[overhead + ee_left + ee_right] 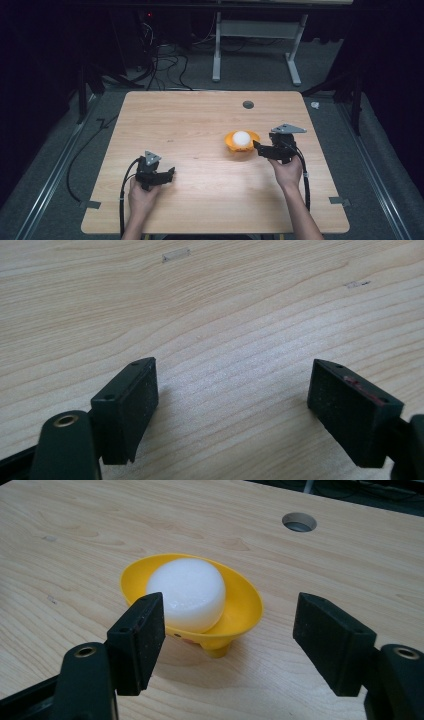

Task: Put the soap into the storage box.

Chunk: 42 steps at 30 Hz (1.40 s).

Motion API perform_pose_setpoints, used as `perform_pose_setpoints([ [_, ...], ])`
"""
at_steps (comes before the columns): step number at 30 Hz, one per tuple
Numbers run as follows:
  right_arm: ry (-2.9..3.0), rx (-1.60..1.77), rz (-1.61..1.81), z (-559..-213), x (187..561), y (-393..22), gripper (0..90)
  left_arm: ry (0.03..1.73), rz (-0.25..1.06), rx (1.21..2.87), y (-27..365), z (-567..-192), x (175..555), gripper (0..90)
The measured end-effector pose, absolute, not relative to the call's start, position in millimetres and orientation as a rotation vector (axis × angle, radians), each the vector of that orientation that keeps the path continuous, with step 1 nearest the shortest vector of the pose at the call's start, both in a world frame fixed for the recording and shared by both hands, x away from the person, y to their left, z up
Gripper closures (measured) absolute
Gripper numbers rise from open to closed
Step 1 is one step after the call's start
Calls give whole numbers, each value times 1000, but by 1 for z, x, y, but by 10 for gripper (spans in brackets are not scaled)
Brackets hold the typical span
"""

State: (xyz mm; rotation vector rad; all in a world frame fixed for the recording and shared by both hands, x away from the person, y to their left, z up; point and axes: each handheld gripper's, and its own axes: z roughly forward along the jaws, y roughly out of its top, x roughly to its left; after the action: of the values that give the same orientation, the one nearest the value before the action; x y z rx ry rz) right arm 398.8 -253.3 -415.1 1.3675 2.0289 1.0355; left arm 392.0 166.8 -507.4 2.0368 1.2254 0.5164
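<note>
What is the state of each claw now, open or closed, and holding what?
Left claw: open, holding nothing, above bare table.
Right claw: open, holding nothing, facing the yellow dish with the white ball.

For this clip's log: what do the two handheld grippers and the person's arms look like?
Both the left gripper and right gripper are black, each with two blocky rectangular jaws faced with matte textured pads, brass-coloured pivot rivets and a grey three-cornered plate on top. A black cable trails from each. The forearms are bare, no sleeves visible.
</note>
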Motion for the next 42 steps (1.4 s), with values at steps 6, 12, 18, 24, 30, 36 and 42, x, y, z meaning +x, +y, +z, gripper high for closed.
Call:
perform_pose_setpoints([
  [6, 2013, 1362, 1048, -412, 392, -258, 295, 1226, 516, 2037, 167, -507, 392, 209],
  [12, 2003, 1368, 1050, -414, 388, -262, 296, 1225, 517, 2037, 167, -507, 392, 209],
  [18, 1995, 1375, 1052, -416, 382, -265, 297, 1225, 517, 2037, 167, -507, 392, 209],
  [24, 1986, 1382, 1060, -417, 377, -269, 297, 1225, 517, 2037, 167, -507, 392, 209],
  [30, 1974, 1388, 1065, -418, 371, -271, 297, 1226, 516, 2037, 167, -507, 392, 209],
  [36, 1969, 1391, 1066, -419, 366, -274, 297, 1226, 517, 2037, 167, -507, 392, 209],
  [42, 1966, 1406, 1069, -422, 361, -277, 297, 1225, 517, 2037, 167, -507, 392, 209],
])
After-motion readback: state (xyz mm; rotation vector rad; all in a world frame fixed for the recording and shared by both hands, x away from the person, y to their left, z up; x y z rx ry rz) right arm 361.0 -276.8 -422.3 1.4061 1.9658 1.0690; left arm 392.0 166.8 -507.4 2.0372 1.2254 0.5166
